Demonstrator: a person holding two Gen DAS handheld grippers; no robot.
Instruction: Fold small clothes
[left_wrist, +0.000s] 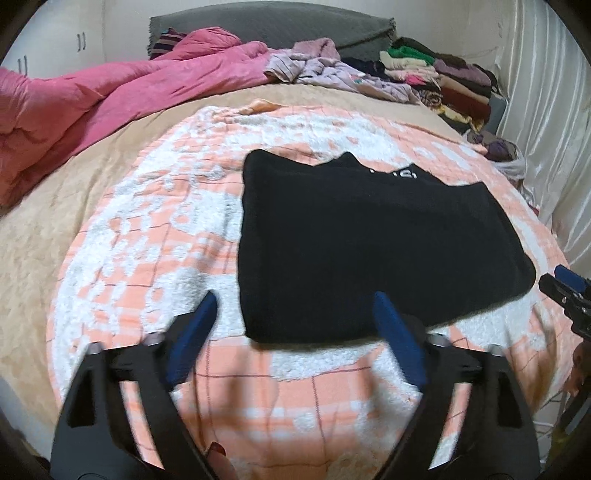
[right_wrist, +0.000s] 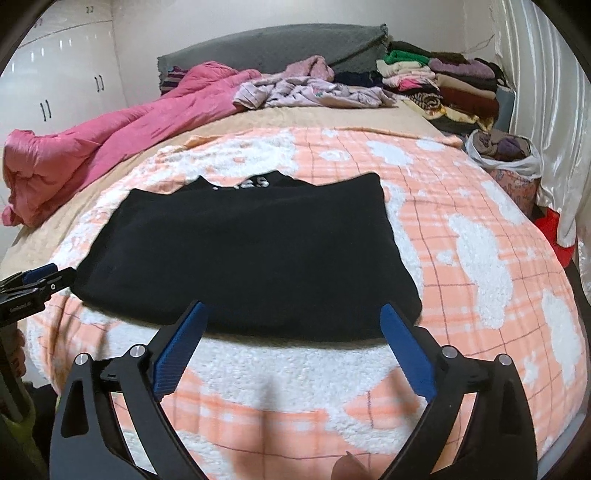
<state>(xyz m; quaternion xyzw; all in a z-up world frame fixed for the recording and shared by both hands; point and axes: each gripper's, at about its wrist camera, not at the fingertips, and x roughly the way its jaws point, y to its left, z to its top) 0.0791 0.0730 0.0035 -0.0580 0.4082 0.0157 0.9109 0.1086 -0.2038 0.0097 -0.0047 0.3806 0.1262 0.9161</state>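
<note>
A black sweater (left_wrist: 369, 240) lies flat on the bed. It is folded into a neat, almost square shape. The cloth looks soft and fuzzy. At its far edge a bit of the layer below peeks out in a dip, and small white letters (right_wrist: 256, 182) show there. The letters are too blurry to read. The near edge is straight and smooth. The sweater rests on a fluffy peach and white checked blanket (right_wrist: 461, 236), close to the near end of the bed.
</note>
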